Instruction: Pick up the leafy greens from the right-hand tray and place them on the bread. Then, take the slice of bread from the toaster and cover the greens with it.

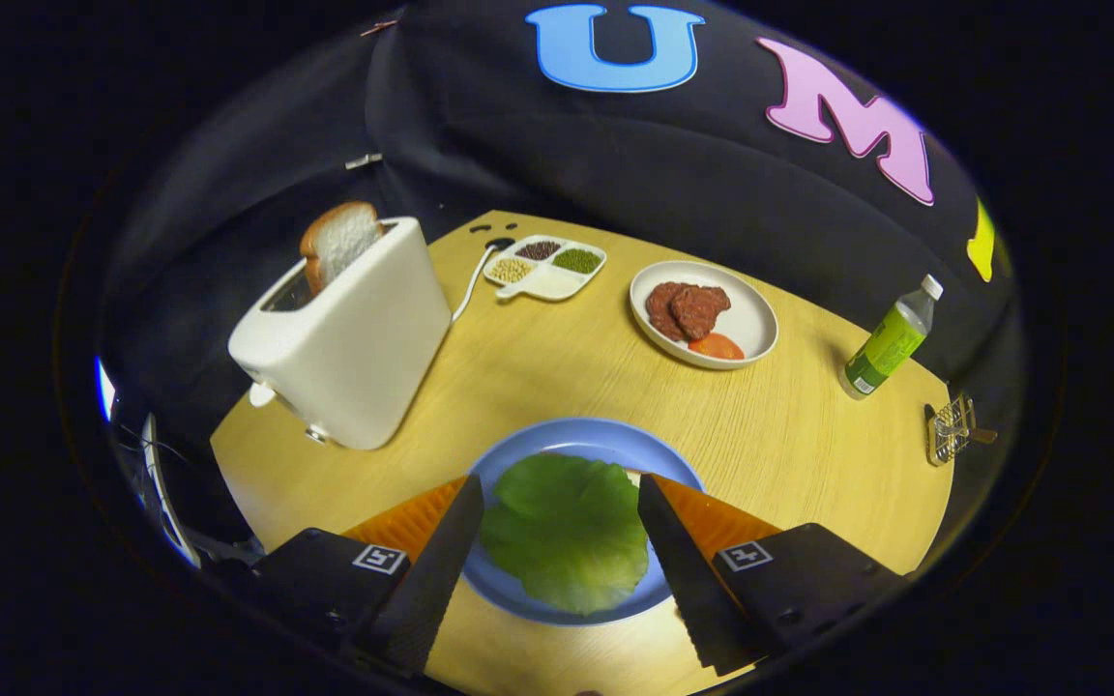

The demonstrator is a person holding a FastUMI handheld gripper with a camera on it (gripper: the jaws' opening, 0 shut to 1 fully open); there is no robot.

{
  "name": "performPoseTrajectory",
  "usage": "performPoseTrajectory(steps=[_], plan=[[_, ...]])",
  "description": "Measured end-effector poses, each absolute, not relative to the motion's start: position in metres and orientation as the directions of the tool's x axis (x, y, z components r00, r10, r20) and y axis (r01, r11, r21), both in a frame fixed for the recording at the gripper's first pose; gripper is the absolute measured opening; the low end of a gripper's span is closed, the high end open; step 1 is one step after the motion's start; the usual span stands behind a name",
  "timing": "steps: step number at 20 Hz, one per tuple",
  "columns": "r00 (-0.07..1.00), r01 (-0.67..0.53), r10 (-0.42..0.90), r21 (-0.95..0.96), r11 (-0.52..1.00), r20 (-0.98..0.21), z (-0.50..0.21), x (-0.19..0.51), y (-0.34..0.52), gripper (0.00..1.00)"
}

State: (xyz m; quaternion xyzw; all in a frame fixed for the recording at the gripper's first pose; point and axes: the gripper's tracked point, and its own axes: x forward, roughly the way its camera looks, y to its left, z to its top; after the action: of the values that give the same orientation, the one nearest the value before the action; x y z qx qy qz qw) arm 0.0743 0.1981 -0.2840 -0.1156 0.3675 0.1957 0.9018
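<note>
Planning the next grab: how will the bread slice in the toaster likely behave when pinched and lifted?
The bread slice looks soft, so a hard pinch would probably dent it. It seems light. Standing tilted in the toaster slot, it may drag on the edge.

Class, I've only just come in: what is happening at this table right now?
A hand-held gripper hovers with its fingers open on either side of a green lettuce leaf lying on a blue plate. A slice of bread stands in the white toaster beyond, not yet taken.
</note>
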Motion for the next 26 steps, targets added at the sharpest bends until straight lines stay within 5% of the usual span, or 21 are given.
performPoseTrajectory(steps=[12,26], plan=[[0.713,-0.568,0.471,-0.033,0.822,-0.52,-0.164,0.105,0.341,1.0],[0.64,-0.617,0.435,-0.085,0.783,-0.634,-0.235,0.144,0.446,1.0]])
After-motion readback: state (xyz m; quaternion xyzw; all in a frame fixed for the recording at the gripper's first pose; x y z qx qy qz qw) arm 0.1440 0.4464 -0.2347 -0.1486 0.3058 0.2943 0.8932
